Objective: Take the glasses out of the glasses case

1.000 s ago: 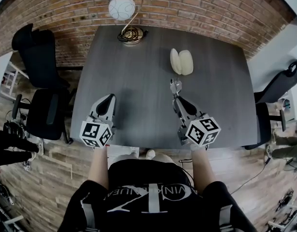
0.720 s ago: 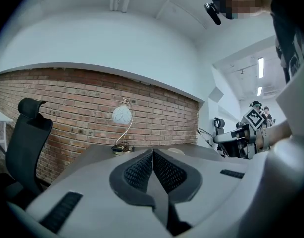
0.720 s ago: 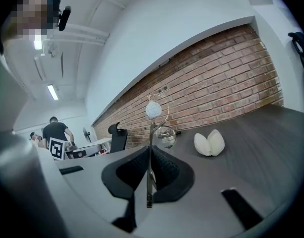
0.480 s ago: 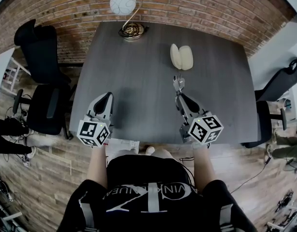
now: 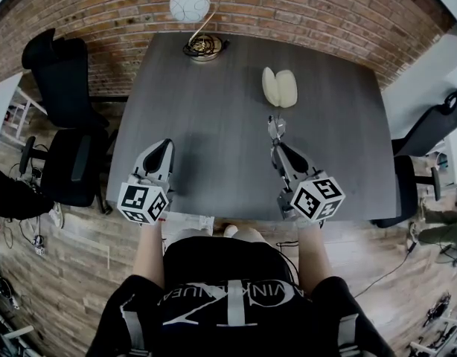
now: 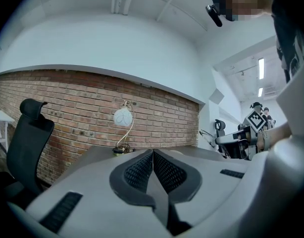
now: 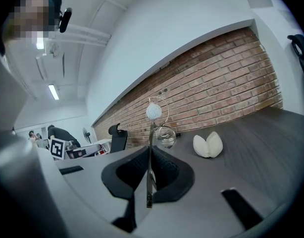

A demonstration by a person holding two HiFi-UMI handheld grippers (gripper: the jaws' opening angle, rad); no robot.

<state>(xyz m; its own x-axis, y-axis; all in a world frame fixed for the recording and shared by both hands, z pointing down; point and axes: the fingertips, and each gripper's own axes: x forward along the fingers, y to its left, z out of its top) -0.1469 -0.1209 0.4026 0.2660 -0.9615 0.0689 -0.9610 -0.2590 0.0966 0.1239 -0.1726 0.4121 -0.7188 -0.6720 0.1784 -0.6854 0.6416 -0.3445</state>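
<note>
The cream glasses case (image 5: 279,88) lies open and empty on the dark grey table (image 5: 213,110), far right of centre. My right gripper (image 5: 275,146) is shut on the glasses (image 5: 275,128), pinching a thin metal temple; they hang a short way on the near side of the case. In the right gripper view the temple (image 7: 150,172) runs up between the jaws to a clear lens (image 7: 166,135), with the case (image 7: 208,145) beyond at the right. My left gripper (image 5: 161,152) stays shut and holds nothing over the table's near left part, its jaws (image 6: 153,157) pressed together.
A globe desk lamp (image 5: 190,7) with a coiled base stands at the table's far edge by the brick wall. Black office chairs (image 5: 61,80) stand left of the table and another (image 5: 437,132) at the right. The table's near edge runs just behind both grippers.
The head view shifted slightly. Both grippers keep nearly the same places, the right one still holding the glasses short of the case. A person at the left edge has moved out.
</note>
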